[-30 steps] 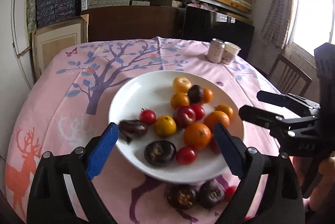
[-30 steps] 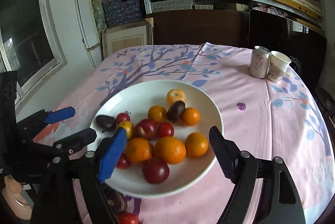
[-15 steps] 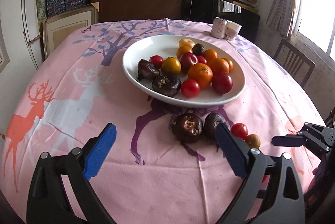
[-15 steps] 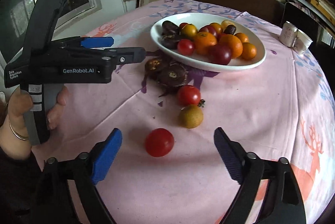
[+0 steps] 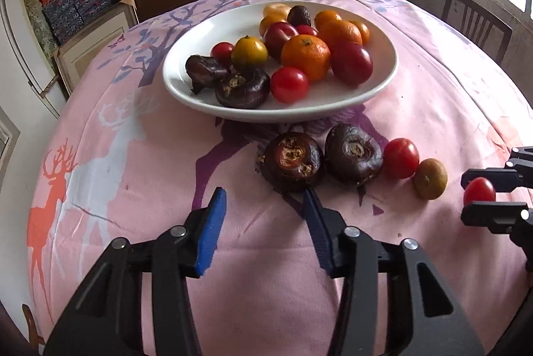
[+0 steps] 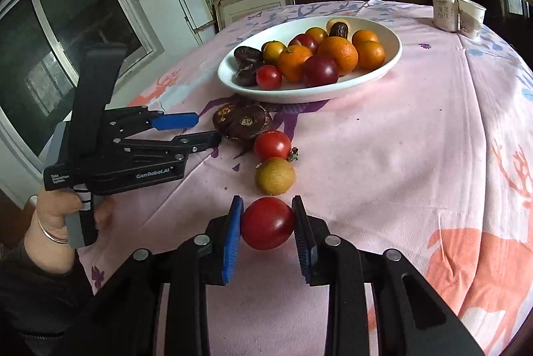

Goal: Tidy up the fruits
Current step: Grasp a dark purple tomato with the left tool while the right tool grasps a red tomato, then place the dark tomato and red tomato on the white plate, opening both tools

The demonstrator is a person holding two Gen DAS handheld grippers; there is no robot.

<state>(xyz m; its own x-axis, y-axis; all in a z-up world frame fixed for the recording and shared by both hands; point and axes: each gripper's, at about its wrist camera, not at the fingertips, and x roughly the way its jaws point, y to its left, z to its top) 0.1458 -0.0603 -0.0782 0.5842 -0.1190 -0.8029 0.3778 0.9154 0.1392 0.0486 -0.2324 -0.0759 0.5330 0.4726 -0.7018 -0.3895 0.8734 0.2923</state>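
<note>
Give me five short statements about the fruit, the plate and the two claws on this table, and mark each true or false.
1. A red tomato sits between the right claw pads. True; the jaws are closing on it.
2. The left claw holds a dark fruit. False: nothing is between its closing jaws; the dark fruit lies just ahead.
3. The white plate is empty. False: it holds oranges, tomatoes and dark fruits.
4. A can and a paper cup stand together beyond the plate. True.
5. All fruit is on the plate. False: several pieces lie on the tablecloth, including a brownish-green fruit.
</note>
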